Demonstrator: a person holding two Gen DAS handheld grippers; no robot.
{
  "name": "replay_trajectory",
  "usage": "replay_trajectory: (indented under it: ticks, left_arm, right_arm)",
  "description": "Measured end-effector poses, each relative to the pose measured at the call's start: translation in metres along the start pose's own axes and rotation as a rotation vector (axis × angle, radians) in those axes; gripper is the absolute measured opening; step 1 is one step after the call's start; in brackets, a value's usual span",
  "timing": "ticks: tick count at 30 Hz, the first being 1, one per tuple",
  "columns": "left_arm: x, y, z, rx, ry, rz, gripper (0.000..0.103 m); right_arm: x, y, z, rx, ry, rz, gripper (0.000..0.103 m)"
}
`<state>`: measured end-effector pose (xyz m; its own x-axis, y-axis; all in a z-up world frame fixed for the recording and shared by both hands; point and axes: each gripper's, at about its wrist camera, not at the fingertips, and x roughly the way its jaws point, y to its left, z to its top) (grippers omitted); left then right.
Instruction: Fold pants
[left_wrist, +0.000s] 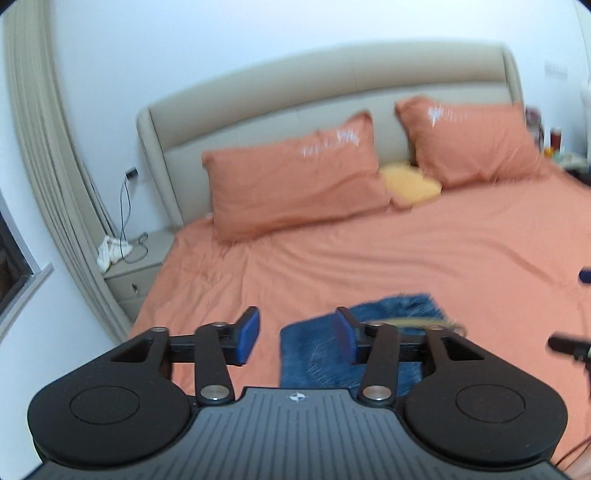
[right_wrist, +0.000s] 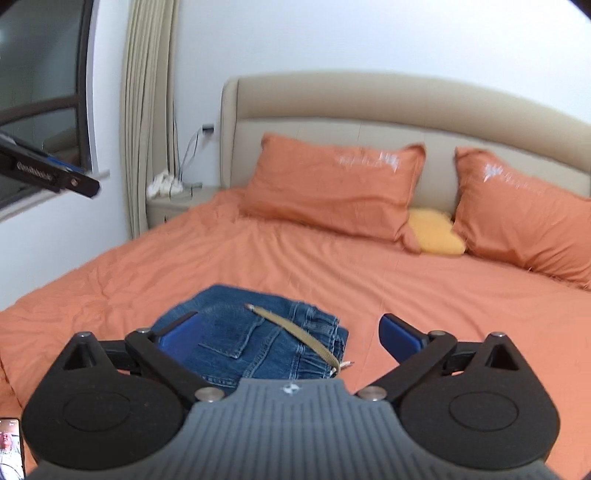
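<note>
Pants (right_wrist: 255, 339), folded blue denim with a tan strap, lie below the empty, wide-spread right gripper (right_wrist: 291, 334) and half-spread left gripper (left_wrist: 297, 338).

The jeans (right_wrist: 258, 343) are dark blue denim with lighter tan stitching, and a khaki strap (right_wrist: 295, 334) lies across them. The sheet (right_wrist: 332, 266) and both pillows (right_wrist: 332, 184) are orange, the pillows bearing a pale, blurred print near the top, while the small cushion (right_wrist: 436, 232) between them is yellow. The headboard (right_wrist: 369, 103) and curtain (right_wrist: 147, 110) are beige, the wall (right_wrist: 332, 33) white, and both grippers (left_wrist: 295, 339) (right_wrist: 291, 332) are black with blue pads (left_wrist: 248, 334).
</note>
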<state>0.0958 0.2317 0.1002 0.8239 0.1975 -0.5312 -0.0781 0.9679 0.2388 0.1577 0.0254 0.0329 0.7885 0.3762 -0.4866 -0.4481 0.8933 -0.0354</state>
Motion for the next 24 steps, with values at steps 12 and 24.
replay_trajectory:
  ticks: [12,24]
  left_arm:
    - [-0.053,-0.053,-0.059,-0.076,-0.039,0.093,0.084]
    - [-0.037,-0.077,-0.119,-0.175,0.119,0.143,0.085]
  right_arm:
    - [-0.072,0.036,-0.052,0.005,-0.049,-0.022,0.097]
    - [-0.06,0.046,-0.089,0.04,0.027,-0.059,0.097]
